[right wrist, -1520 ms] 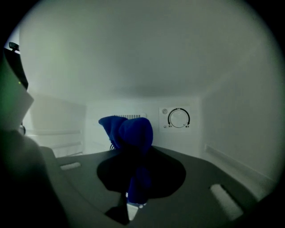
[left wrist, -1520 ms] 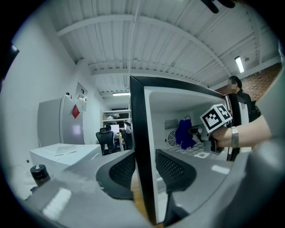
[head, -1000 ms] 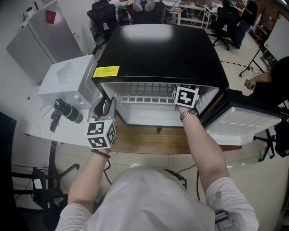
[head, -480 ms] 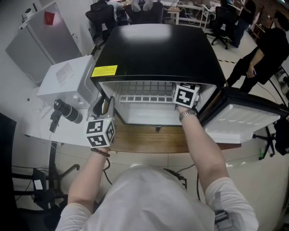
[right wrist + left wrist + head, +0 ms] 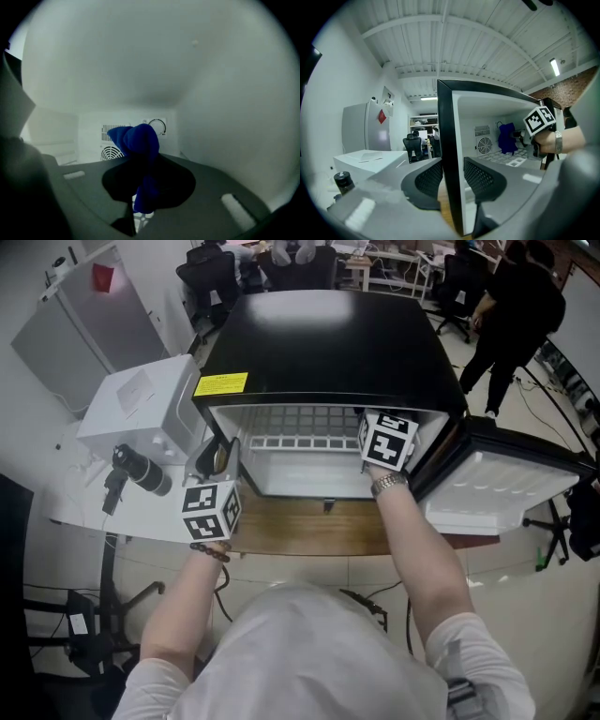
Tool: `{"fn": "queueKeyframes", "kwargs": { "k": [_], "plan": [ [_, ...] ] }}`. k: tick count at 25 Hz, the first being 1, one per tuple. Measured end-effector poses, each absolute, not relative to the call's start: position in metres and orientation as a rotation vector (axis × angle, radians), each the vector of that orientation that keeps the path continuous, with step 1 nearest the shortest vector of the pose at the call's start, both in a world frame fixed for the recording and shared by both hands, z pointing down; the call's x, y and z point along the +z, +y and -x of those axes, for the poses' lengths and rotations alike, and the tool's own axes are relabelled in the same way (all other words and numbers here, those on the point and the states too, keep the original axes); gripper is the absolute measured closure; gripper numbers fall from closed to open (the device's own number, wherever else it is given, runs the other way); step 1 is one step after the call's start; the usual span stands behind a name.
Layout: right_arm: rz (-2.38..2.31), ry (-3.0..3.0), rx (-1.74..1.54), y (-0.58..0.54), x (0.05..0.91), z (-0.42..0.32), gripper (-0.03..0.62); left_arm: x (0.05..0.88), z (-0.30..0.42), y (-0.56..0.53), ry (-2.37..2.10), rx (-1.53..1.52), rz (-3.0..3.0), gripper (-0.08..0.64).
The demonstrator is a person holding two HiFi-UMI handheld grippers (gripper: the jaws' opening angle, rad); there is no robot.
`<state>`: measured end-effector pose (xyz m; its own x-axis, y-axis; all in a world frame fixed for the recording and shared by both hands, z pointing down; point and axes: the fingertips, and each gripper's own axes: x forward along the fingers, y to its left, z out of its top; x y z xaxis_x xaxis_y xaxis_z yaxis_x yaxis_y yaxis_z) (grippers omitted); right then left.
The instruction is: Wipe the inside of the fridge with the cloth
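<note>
The left claw point(image 5: 451, 178) pinches the fridge wall point(image 5: 445, 117), likely steadying it. The right claw point(image 5: 140, 187) pinches the cloth point(image 5: 138, 140), bunched ahead for wiping.

No legible text found.
- Yellow label point(image 5: 221, 385) on top of the fridge point(image 5: 328, 334), just beyond the left gripper point(image 5: 217, 457): print is seen, but it is too small to be read.
- Square markers are carried on the left cube point(image 5: 210, 510) and the right cube point(image 5: 387, 439): black-and-white patterns only, no characters.
- Round dial point(image 5: 157, 125) on the fridge's rear wall, straight ahead of the right gripper point(image 5: 142, 185): the marks around it are not resolved.
- Red tag point(image 5: 105, 276) on the grey cabinet point(image 5: 84, 329), well off to the left gripper's left: nothing readable on it.
</note>
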<state>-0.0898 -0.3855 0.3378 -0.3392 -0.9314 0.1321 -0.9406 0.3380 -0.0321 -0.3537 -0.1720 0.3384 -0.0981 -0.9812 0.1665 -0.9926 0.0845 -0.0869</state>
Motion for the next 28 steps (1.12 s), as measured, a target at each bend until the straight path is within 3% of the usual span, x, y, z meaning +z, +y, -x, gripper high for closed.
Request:
{"fn": "queueKeyframes", "kwargs": {
  "k": [18, 28],
  "plan": [
    [-1.207, -2.855, 0.230, -0.304, 0.322, 0.281, 0.536, 0.335, 0.349, -0.171, -2.205, 0.289, -2.149, 0.423],
    [-1.133, -2.725, 0.224, -0.311, 0.362, 0.328, 0.536, 0.341, 0.352, -0.170, -2.184, 0.317, -2.191, 0.423]
  ]
}}
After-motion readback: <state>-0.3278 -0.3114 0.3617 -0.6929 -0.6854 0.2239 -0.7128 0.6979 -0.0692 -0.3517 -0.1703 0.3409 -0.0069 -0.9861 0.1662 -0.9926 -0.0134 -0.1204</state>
